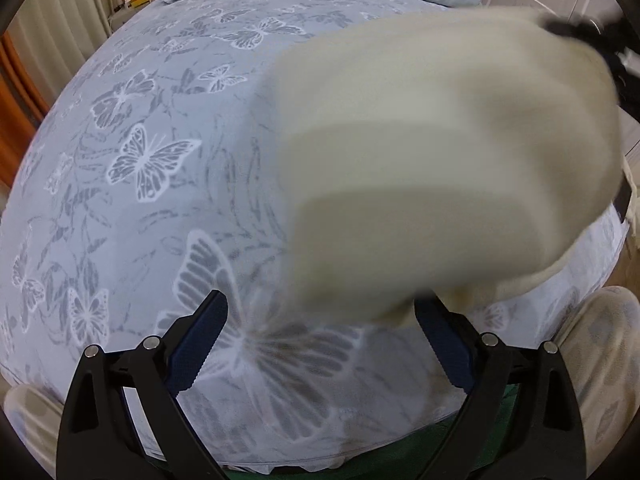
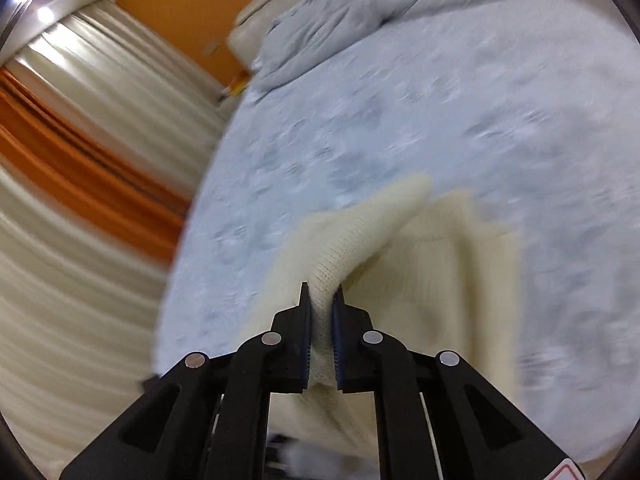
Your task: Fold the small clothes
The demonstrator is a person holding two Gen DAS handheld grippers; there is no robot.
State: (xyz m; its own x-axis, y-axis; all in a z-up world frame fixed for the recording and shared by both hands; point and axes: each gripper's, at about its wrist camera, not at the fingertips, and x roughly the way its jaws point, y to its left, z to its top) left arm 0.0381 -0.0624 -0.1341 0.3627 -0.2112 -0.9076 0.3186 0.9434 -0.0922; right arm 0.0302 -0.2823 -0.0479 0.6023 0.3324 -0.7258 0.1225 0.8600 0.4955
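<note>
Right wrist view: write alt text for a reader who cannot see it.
The right tongs are shut on a fold of cream knit garment, lifting it above a blue butterfly-print bedsheet. A rumpled grey duvet lies at the far end; cream and orange curtains hang left. Motion blurs everything.

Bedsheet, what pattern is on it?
White-outlined butterflies on the pale blue-grey bedsheet, clearest in the left wrist view.

Left claw (image 1: 320, 344) spread wide, right claw (image 2: 322, 300) clamped tight
</note>
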